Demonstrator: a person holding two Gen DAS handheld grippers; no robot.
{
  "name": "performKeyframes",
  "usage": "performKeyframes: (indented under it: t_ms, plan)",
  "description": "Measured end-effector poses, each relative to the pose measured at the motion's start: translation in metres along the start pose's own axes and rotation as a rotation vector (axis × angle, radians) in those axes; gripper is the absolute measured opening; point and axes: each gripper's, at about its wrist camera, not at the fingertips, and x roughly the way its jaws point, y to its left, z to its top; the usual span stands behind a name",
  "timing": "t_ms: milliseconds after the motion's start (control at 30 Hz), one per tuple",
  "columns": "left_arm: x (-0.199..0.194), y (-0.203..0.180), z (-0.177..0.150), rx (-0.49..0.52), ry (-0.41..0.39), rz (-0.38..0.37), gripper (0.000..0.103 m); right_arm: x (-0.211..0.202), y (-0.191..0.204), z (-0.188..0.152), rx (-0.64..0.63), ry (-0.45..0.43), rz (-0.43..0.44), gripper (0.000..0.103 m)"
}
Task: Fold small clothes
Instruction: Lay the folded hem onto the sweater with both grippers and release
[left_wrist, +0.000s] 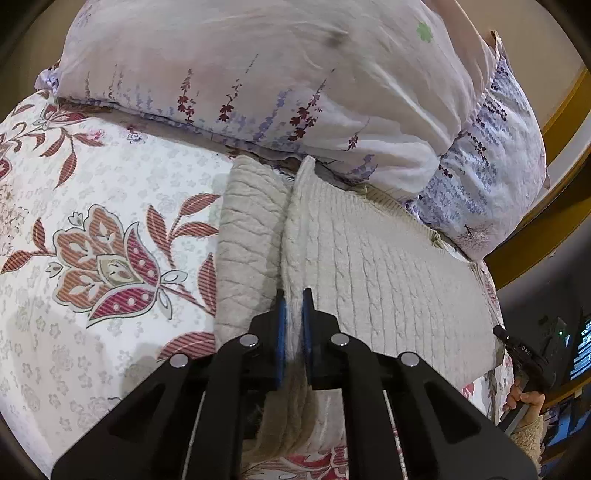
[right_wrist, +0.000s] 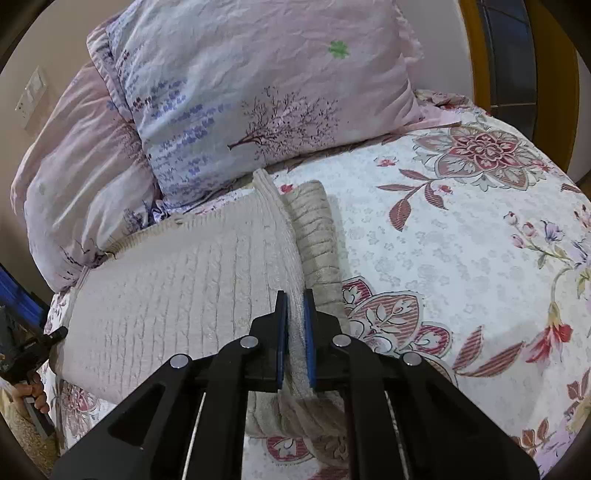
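Note:
A cream cable-knit sweater (left_wrist: 388, 266) lies flat on the flowered bedspread (left_wrist: 92, 206), its far end against the pillows. My left gripper (left_wrist: 293, 299) is shut on a pinched ridge of the knit along the sweater's left side, where a sleeve (left_wrist: 251, 236) lies beside the body. In the right wrist view the same sweater (right_wrist: 177, 288) spreads to the left. My right gripper (right_wrist: 295, 299) is shut on a raised fold at its right side, next to the ribbed sleeve (right_wrist: 314, 229). Blue pads press the knit in both views.
Two pale floral pillows (right_wrist: 240, 96) are stacked at the head of the bed, touching the sweater's far end. A wooden bed frame (left_wrist: 561, 122) curves behind them. The other gripper and a hand (left_wrist: 528, 369) show at the sweater's right edge. Open bedspread (right_wrist: 461, 258) lies to the right.

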Motion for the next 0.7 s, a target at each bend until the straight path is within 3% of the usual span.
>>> performKeyframes:
  t_ms: [267, 533, 700]
  plan:
    - [-0.012, 0.006, 0.001, 0.008, 0.006, -0.028, 0.006, -0.02, 0.002, -0.005, 0.026, -0.017, 0.013, 0.008]
    - [-0.005, 0.016, -0.006, -0.018, 0.019, -0.028, 0.007, 0.004, 0.001, -0.013, -0.014, 0.026, -0.106, 0.008]
    - [-0.007, 0.011, -0.006, -0.004, 0.008, -0.024, 0.018, 0.003, 0.005, -0.011, -0.042, 0.031, -0.123, 0.01]
